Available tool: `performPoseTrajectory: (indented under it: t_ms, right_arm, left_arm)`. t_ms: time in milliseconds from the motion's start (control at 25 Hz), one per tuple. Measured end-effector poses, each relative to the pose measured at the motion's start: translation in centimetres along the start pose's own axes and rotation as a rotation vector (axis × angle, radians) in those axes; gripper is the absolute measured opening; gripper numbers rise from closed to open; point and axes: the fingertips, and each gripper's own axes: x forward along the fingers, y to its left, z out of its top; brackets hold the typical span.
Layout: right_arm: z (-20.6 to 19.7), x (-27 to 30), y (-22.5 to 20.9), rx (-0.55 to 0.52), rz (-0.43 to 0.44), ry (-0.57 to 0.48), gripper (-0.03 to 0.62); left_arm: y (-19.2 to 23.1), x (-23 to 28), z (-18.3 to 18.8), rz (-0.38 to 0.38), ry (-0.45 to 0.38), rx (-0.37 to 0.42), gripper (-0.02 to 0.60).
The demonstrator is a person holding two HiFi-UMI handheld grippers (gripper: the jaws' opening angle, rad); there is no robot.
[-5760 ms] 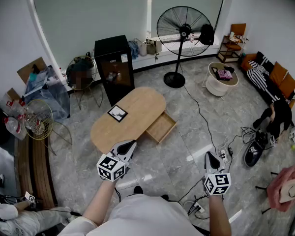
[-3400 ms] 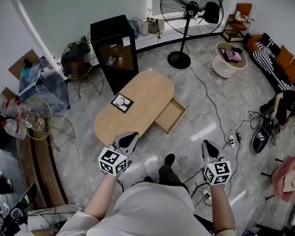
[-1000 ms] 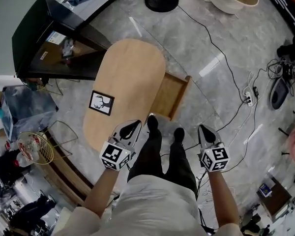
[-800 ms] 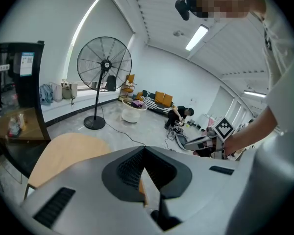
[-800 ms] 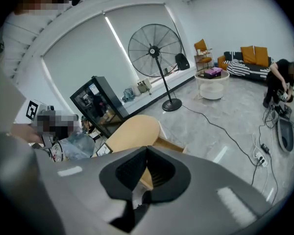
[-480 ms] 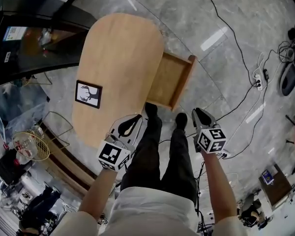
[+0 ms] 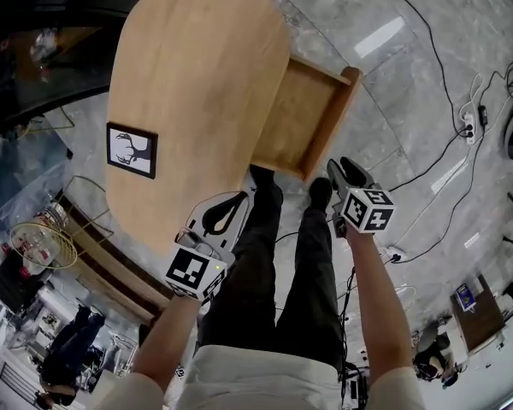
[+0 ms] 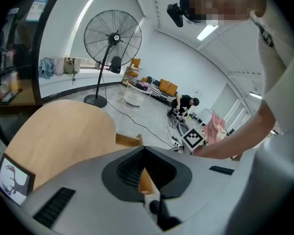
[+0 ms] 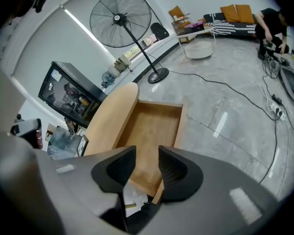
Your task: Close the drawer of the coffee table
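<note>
While open, drawer [image 7: 301, 114] juts rightward, crosswise to long coffee table [image 7: 197, 75].

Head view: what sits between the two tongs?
The head view shows the person's legs, in dark trousers, between the left tongs and the right tongs, whose jaws, nothing between them, have just been opening.

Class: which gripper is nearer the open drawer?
Right. The right gripper, jaws just opening and empty, hovers by the front corner of the drawer; the left gripper is farther back, beside the table.
</note>
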Motion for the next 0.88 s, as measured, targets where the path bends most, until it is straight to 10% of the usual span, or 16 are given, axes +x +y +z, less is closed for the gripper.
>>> performPoseTrajectory:
  t_ms: [880]
  right_arm:
    - [-8.1,12.9,-4.1,0.14,0.019,0.112,0.363]
  left_arm:
    - [3.7,5.2,-9.0,-0.013,0.052,-0.071,0.006]
